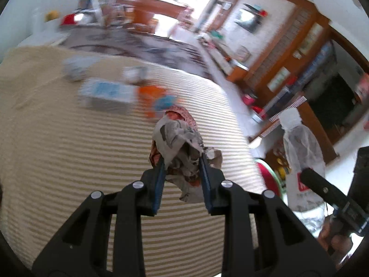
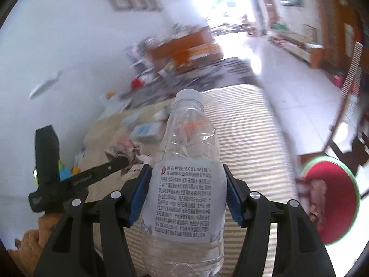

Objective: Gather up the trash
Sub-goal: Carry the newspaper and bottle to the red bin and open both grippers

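My left gripper (image 1: pixel 182 164) is shut on a crumpled wad of paper and wrapper trash (image 1: pixel 182 145), held above the striped beige mat (image 1: pixel 69 161). My right gripper (image 2: pixel 185 184) is shut on an empty clear plastic bottle (image 2: pixel 186 184) with a white cap and a printed white label. The bottle also shows in the left wrist view (image 1: pixel 302 157) at the right, with the right gripper (image 1: pixel 322 189) on it. The left gripper (image 2: pixel 115 165) with its wad (image 2: pixel 125 149) shows at the left in the right wrist view. A red bin with a green rim (image 2: pixel 332 198) stands low at the right.
A blue-and-white box (image 1: pixel 108 94), an orange packet (image 1: pixel 156 99) and other blurred items lie further along the mat. The red bin's rim (image 1: pixel 267 173) shows beyond the mat's right edge. Wooden furniture (image 1: pixel 288 57) and tiled floor (image 2: pixel 288 87) lie beyond.
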Demonstrator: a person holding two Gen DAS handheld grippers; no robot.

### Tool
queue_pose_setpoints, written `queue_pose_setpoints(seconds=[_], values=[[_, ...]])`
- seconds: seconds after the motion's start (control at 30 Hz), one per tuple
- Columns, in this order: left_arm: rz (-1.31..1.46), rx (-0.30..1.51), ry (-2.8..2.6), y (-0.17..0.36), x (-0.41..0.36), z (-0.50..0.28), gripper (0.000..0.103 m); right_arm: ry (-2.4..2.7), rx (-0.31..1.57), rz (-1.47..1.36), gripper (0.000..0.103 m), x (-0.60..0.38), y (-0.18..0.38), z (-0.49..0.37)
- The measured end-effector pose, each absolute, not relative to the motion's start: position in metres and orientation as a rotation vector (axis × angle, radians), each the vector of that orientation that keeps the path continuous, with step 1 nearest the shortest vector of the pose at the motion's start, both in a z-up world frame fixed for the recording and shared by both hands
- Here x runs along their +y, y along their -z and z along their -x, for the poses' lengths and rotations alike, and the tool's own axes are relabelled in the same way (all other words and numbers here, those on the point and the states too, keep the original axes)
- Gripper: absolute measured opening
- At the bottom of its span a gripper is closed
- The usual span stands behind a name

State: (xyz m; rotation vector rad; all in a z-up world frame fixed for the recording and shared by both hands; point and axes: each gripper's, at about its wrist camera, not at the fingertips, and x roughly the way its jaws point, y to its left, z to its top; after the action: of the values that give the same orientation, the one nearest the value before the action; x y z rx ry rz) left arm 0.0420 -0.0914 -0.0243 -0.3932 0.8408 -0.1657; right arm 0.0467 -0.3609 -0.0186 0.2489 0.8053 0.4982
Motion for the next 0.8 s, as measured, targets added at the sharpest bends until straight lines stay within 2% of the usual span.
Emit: queue_pose_setpoints(seconds=[0.33, 0.57, 0.7, 0.8], values=[[0.201, 0.928, 0.467, 0.023, -0.244, -0.091, 0.027, -0.188, 0.815, -0.491, 0.059, -0.517, 0.055, -0.043], [0.049, 0.997, 0.602, 0.04, -0.322, -0.113, 0.027, -0.08, 0.841, -0.565, 0.059, -0.565, 0.083, -0.039], [0.028, 0.979, 0.626, 0.04, -0.33, -0.115, 0.035, -0.026, 0.822, -0.618, 0.061, -0.581, 0.093, -0.041], [0.016, 0.943, 0.626, 0.038, -0.333, -0.113, 0.053, 0.029, 0.797, -0.638, 0.072, -0.59, 0.097, -0.042]])
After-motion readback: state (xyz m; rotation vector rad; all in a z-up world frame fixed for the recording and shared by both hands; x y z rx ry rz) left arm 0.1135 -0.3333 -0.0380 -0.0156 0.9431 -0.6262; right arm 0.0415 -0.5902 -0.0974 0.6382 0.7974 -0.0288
